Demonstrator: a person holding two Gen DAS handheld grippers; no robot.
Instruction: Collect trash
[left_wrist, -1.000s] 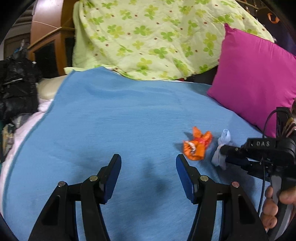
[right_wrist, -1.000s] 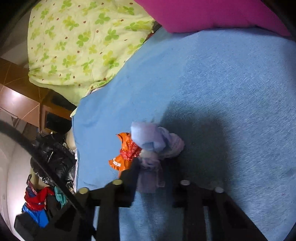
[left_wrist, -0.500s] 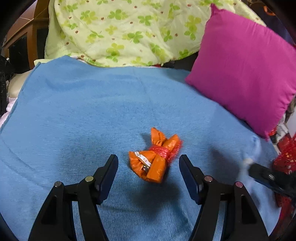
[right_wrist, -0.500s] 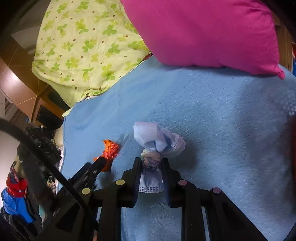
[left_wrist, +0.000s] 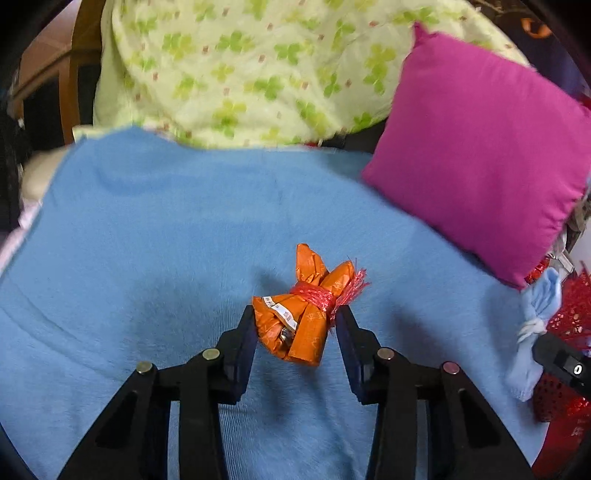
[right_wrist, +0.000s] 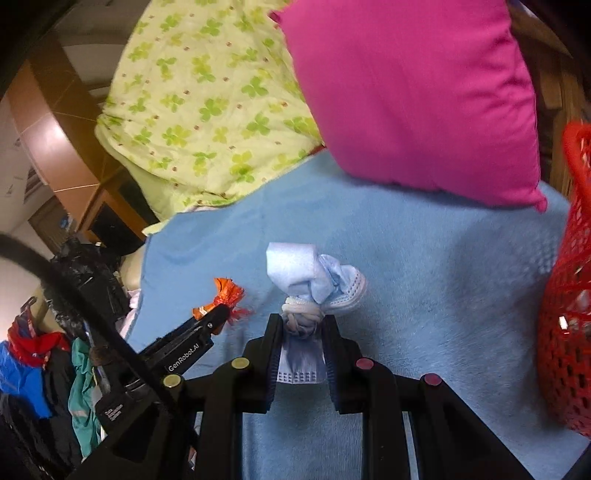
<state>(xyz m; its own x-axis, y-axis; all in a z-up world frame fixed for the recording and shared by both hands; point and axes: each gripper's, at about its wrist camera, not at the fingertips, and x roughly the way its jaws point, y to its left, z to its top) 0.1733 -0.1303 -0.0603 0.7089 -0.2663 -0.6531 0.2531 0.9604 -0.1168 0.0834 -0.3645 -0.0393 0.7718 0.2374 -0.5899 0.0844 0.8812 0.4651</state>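
- Left gripper (left_wrist: 295, 325): jaws have narrowed since half a second ago, now pinching the orange wrapper bundle (left_wrist: 301, 314) on the blue blanket (left_wrist: 155, 236)
- Right gripper (right_wrist: 302, 334): jaws still clamped on the knotted blue face mask (right_wrist: 314, 278), now carried closer to the red mesh basket (right_wrist: 569, 295)
- Pink pillow (left_wrist: 476, 147) behind
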